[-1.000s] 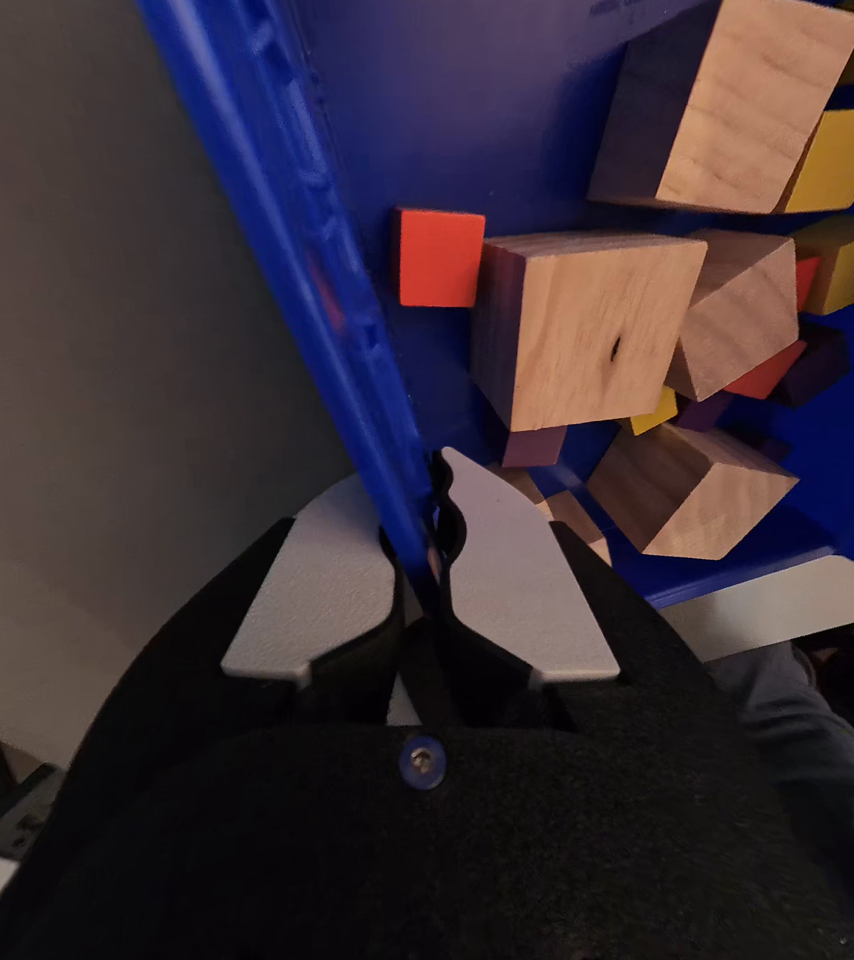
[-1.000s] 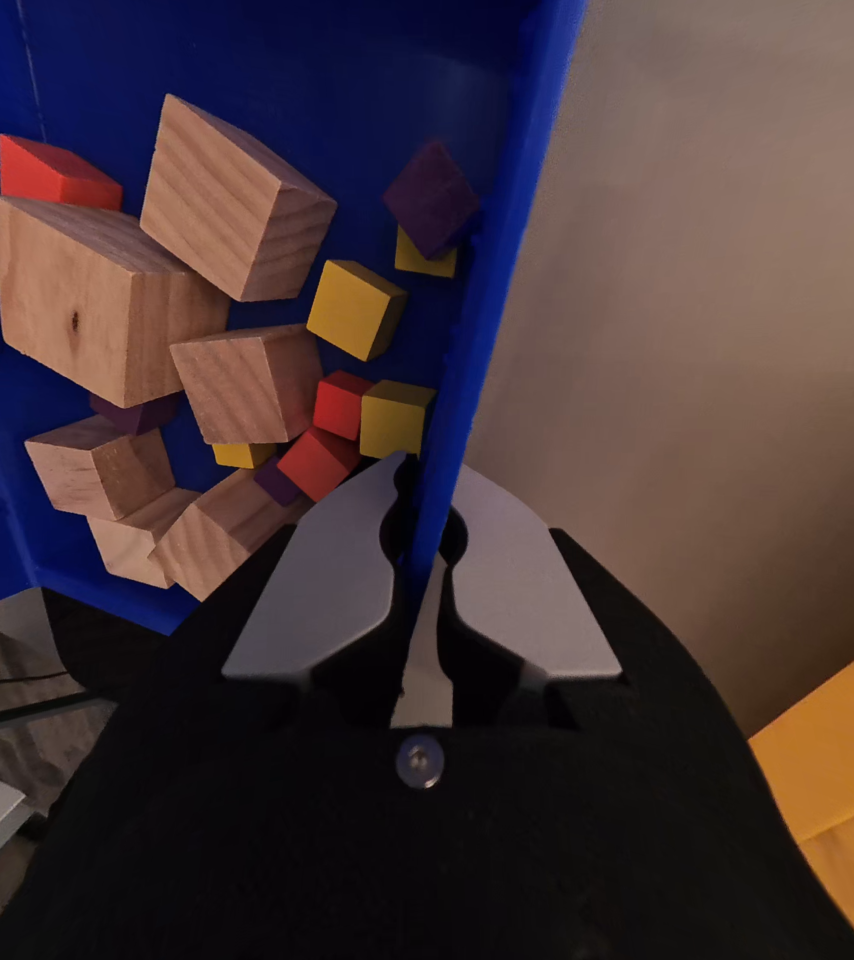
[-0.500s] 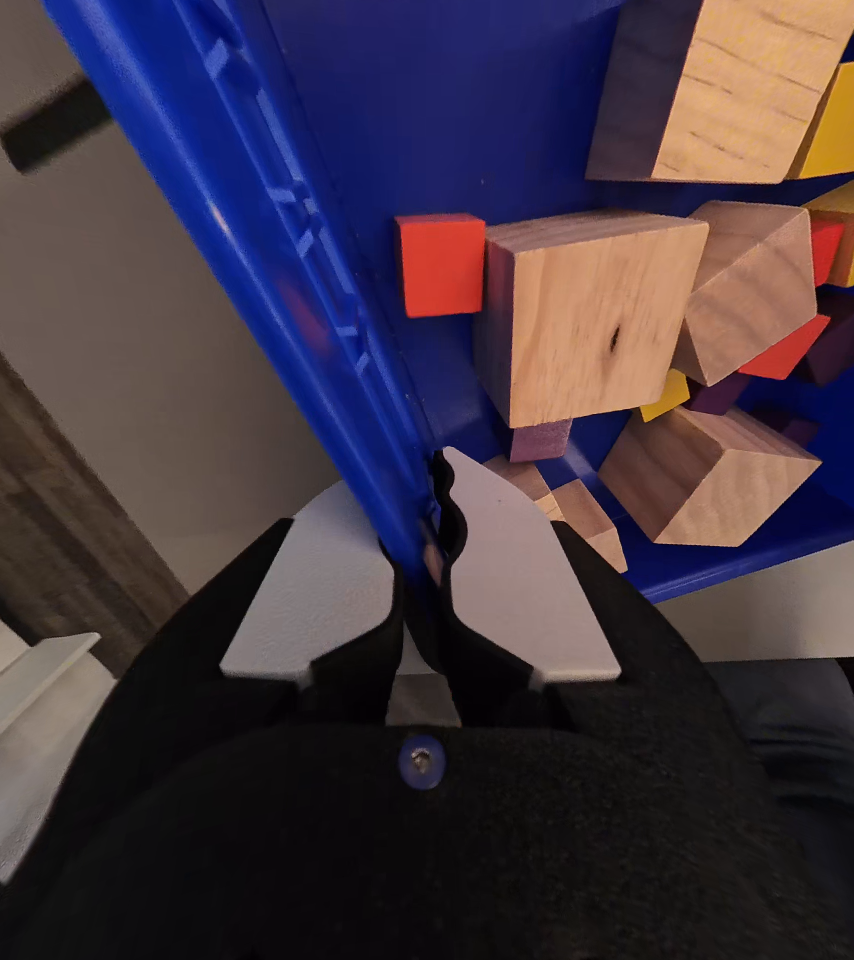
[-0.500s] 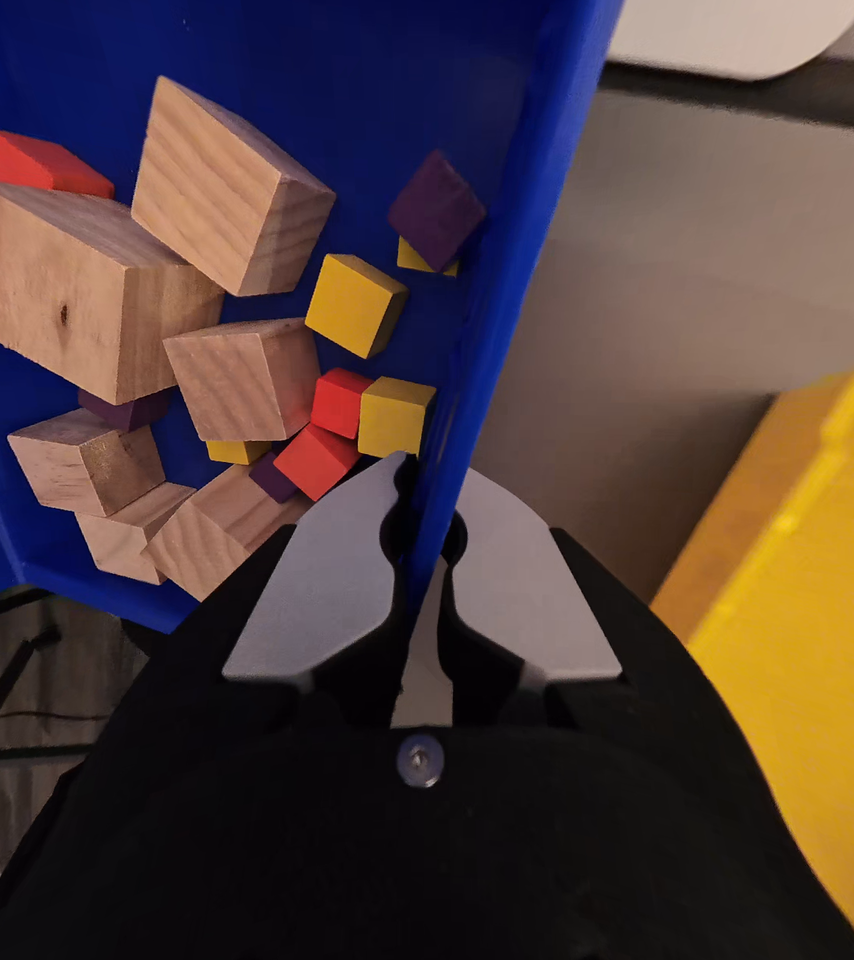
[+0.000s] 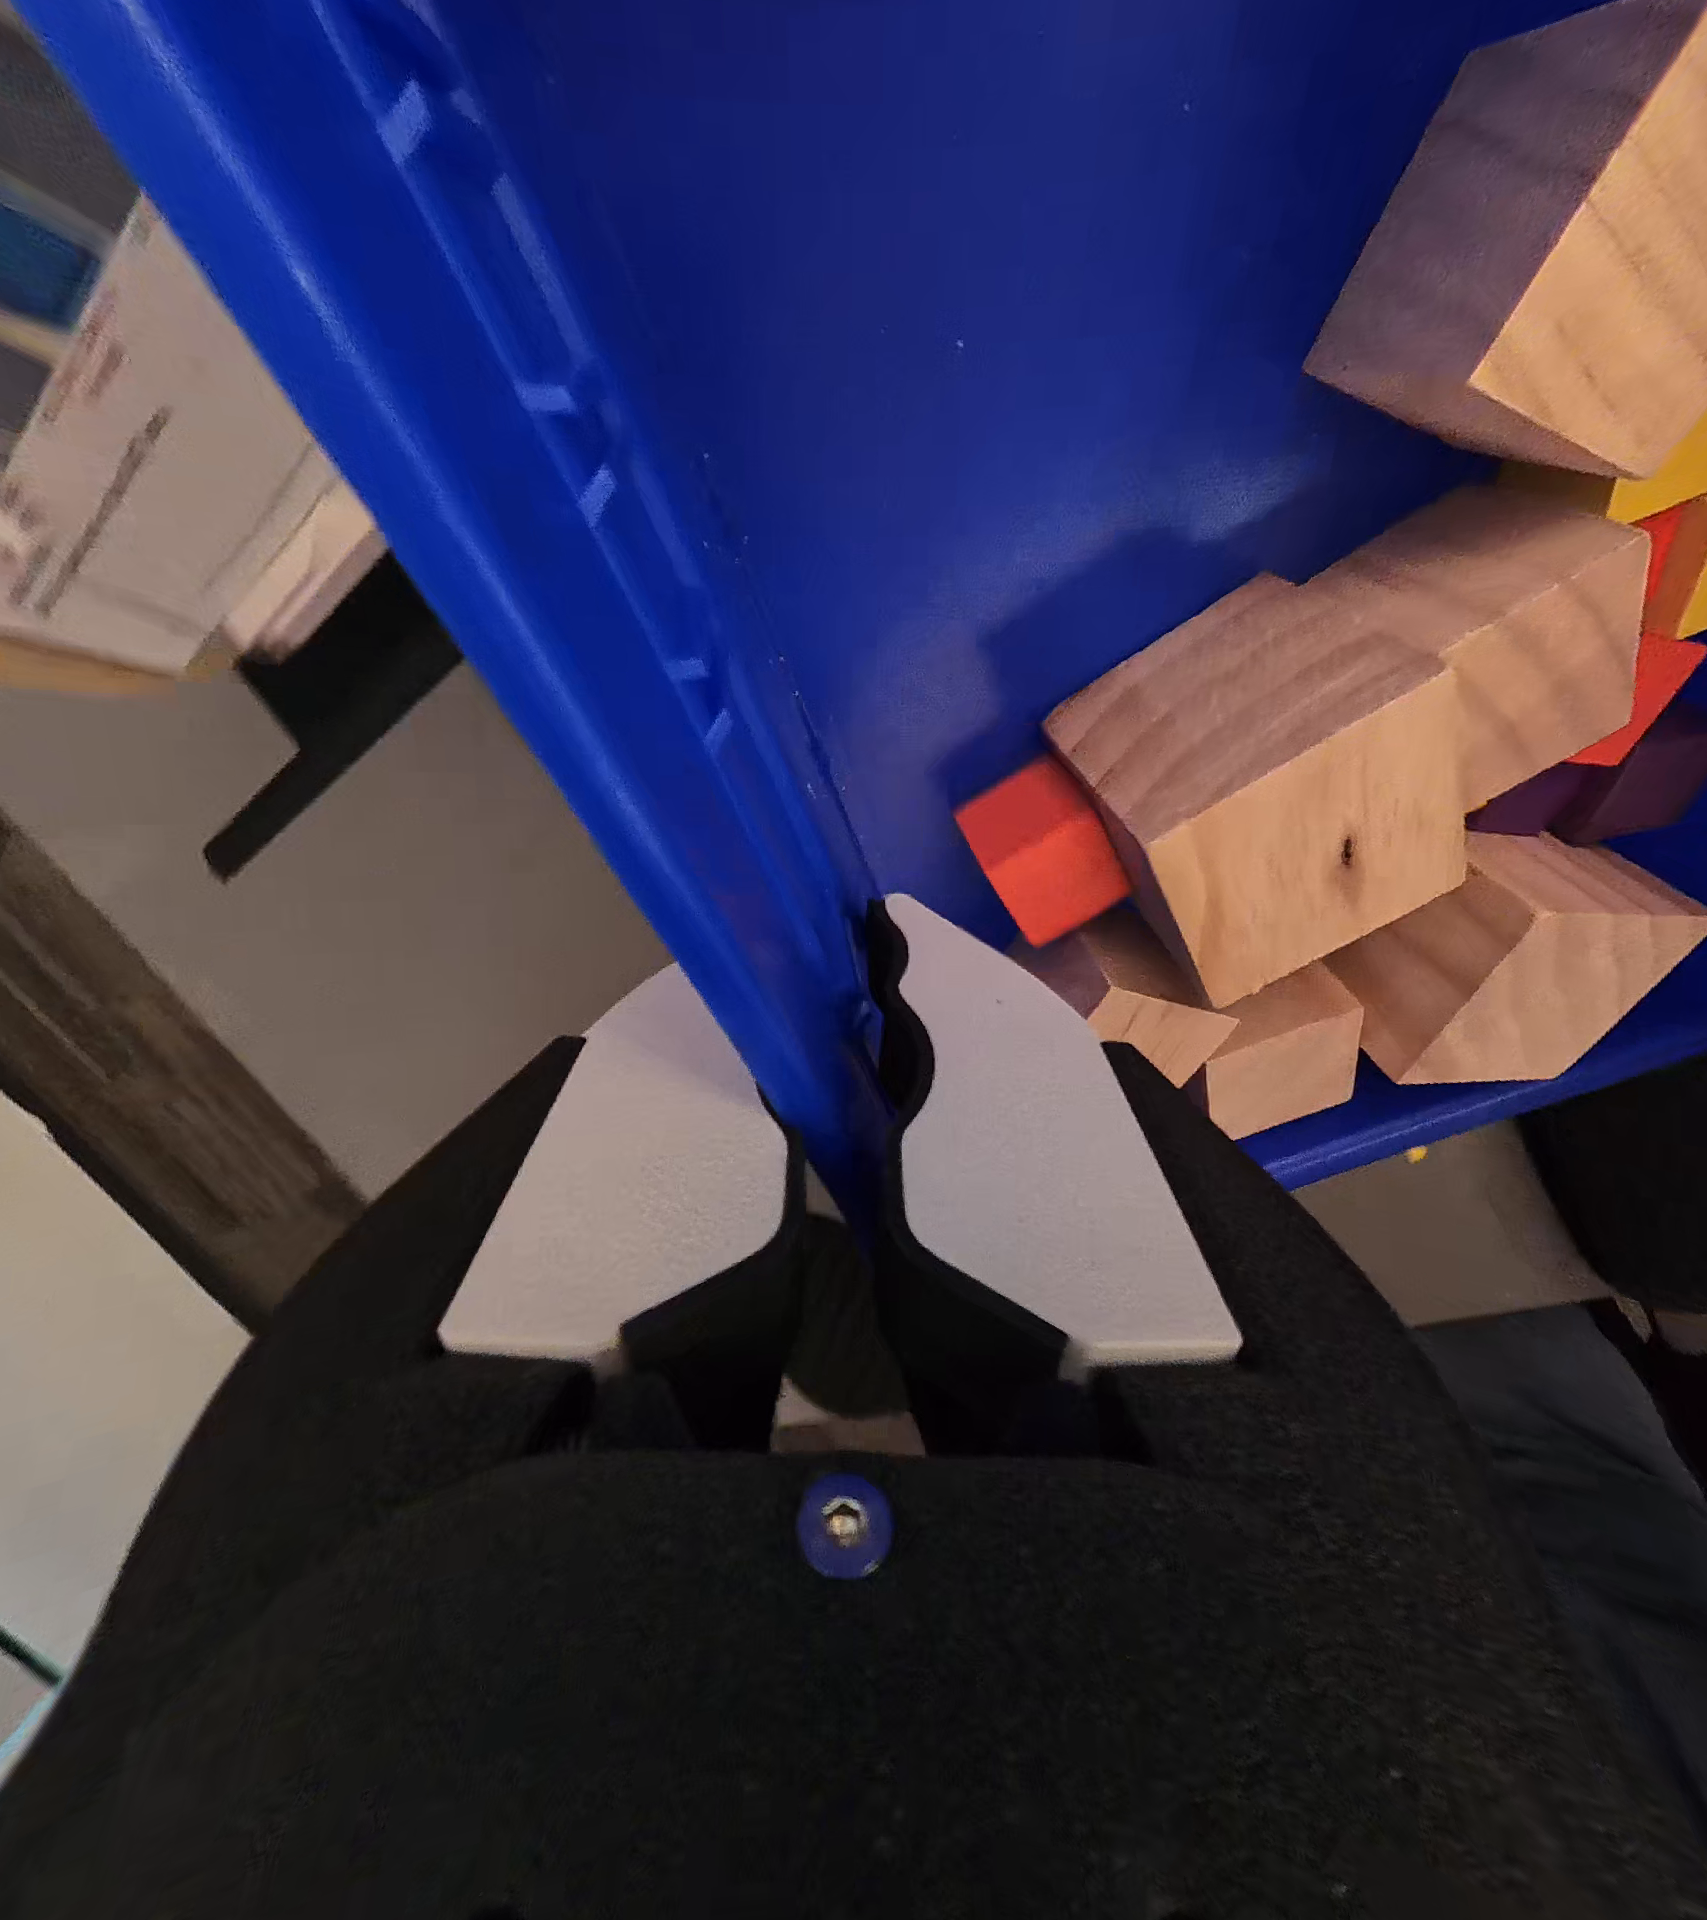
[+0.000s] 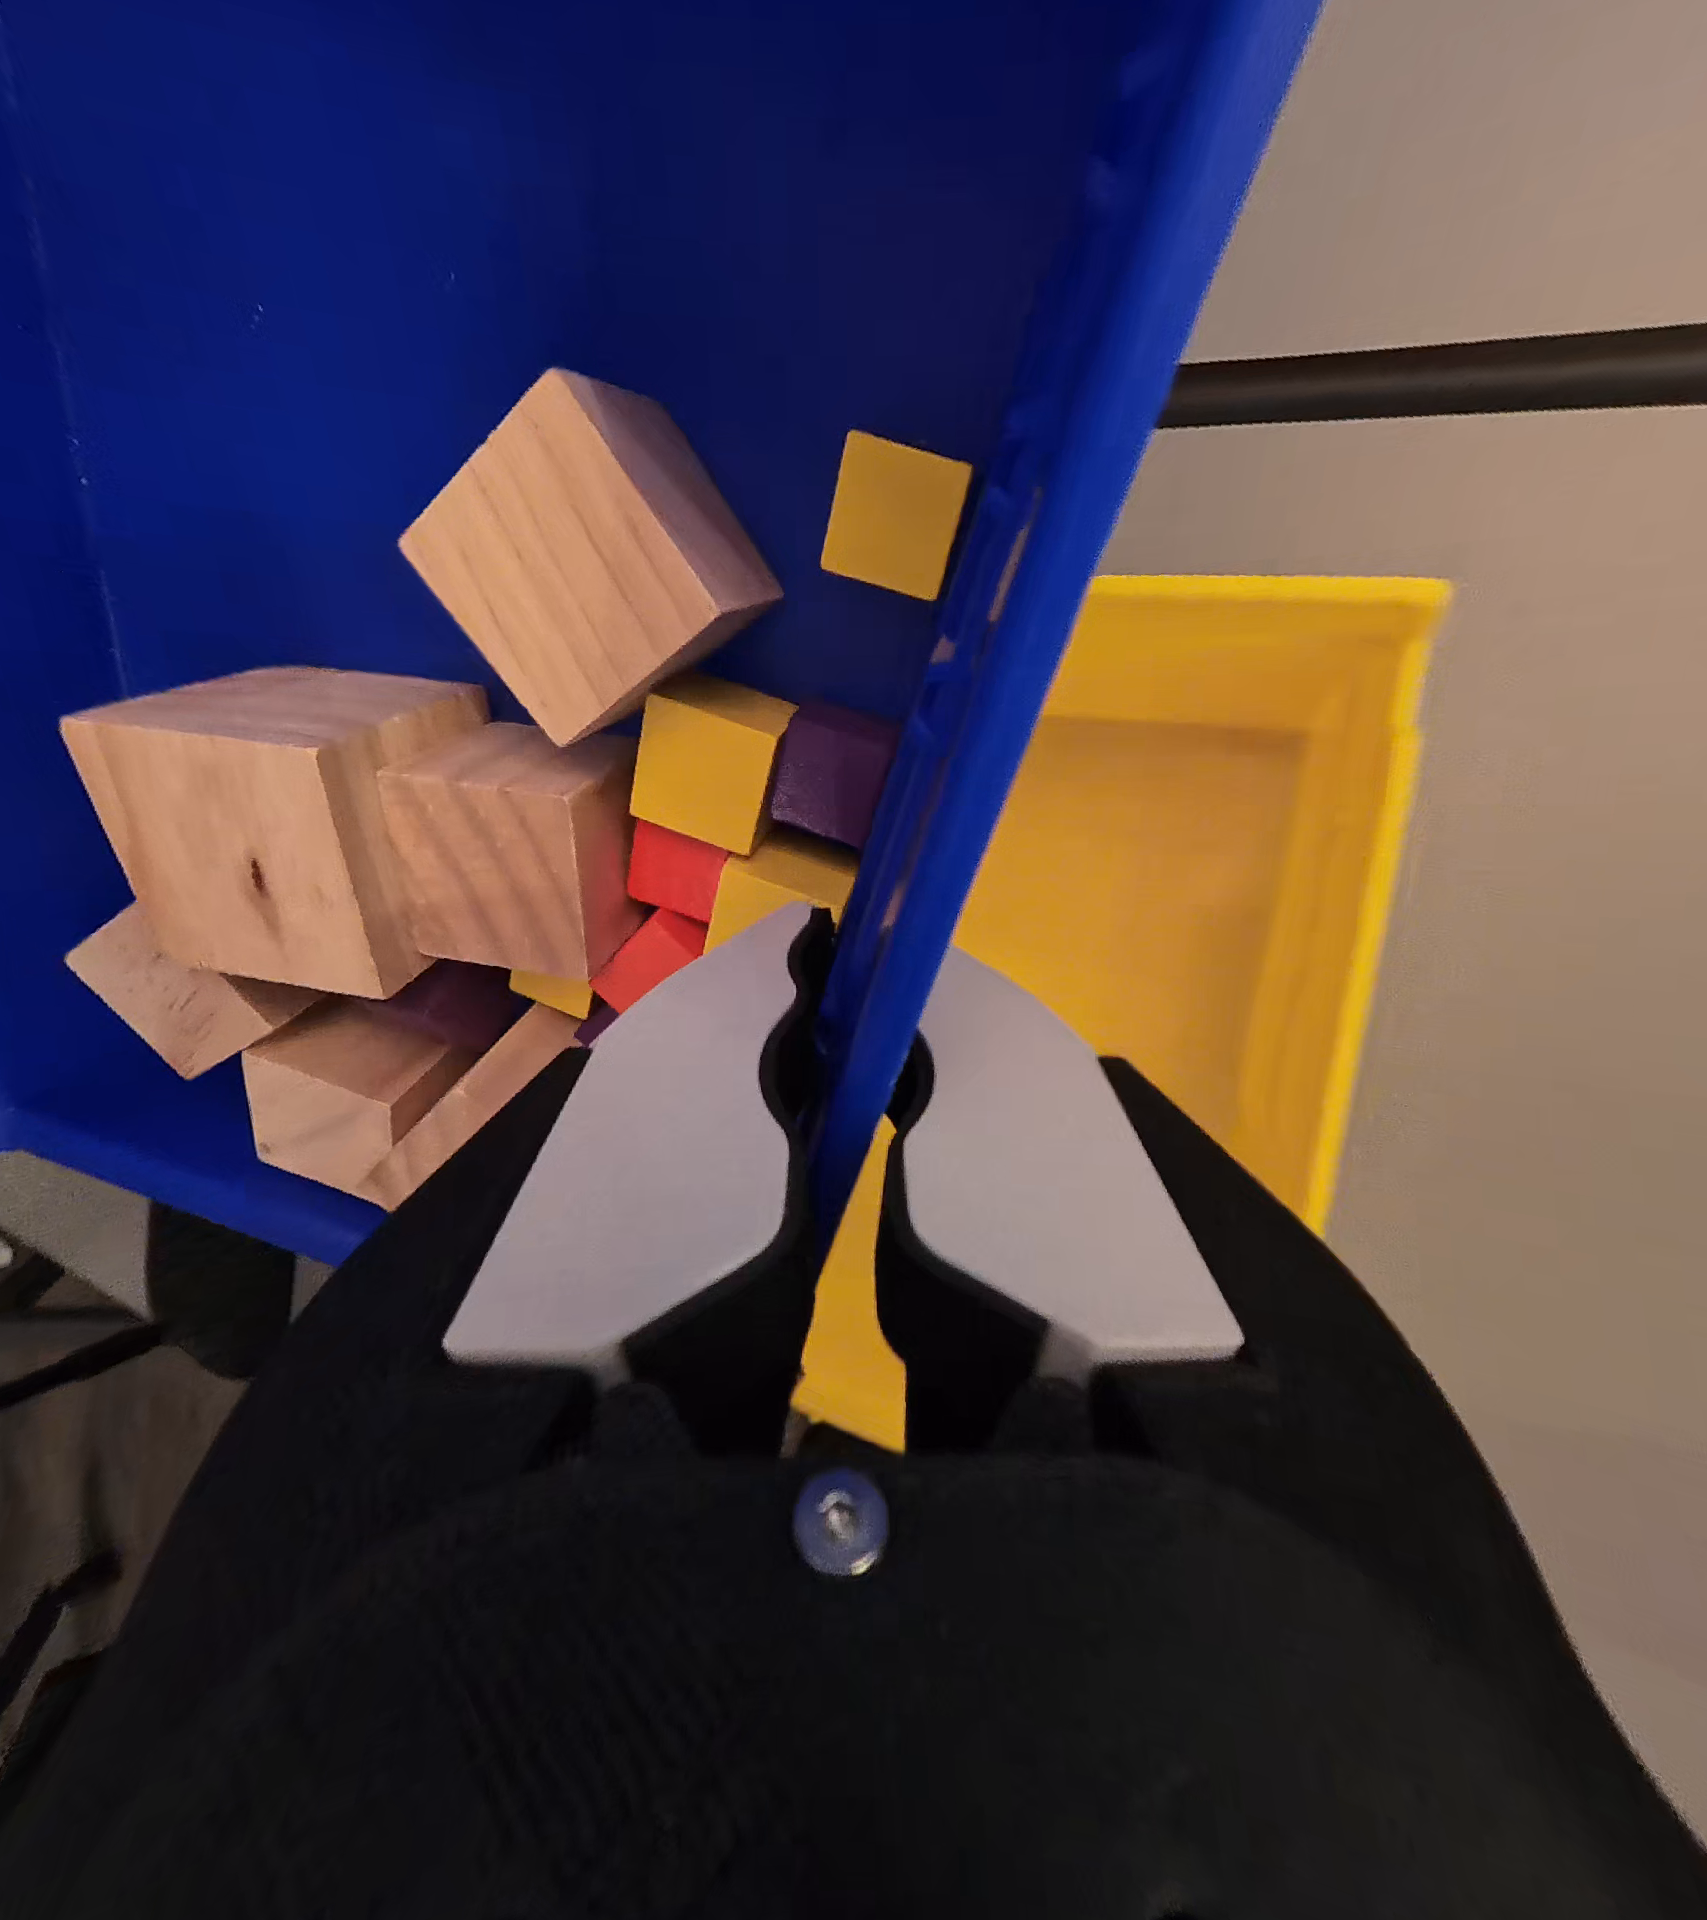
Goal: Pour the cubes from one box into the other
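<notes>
The blue box [image 6: 516, 260] hangs in the air, tipped, with its cubes [image 6: 579, 551] heaped in the low corner nearest the cameras: several large plain wooden blocks and smaller red, yellow and purple ones. The left claw [image 5: 875, 1029] is closed tight on one side wall of the box, and the right claw [image 6: 833, 1023] is clamped the same way on the opposite wall. The box looks like stiff moulded plastic, thin at the wall and probably smooth, so the ribbed rim seems the surest place to grip; the wooden cubes should be hard, fairly light and quick to slide and tumble. The yellow box [image 6: 1368, 831] sits just beyond the right wall, open and apparently empty. A dark bar [image 6: 1493, 369] crosses behind it, and a white carton [image 5: 132, 488] stands well to the left.
</notes>
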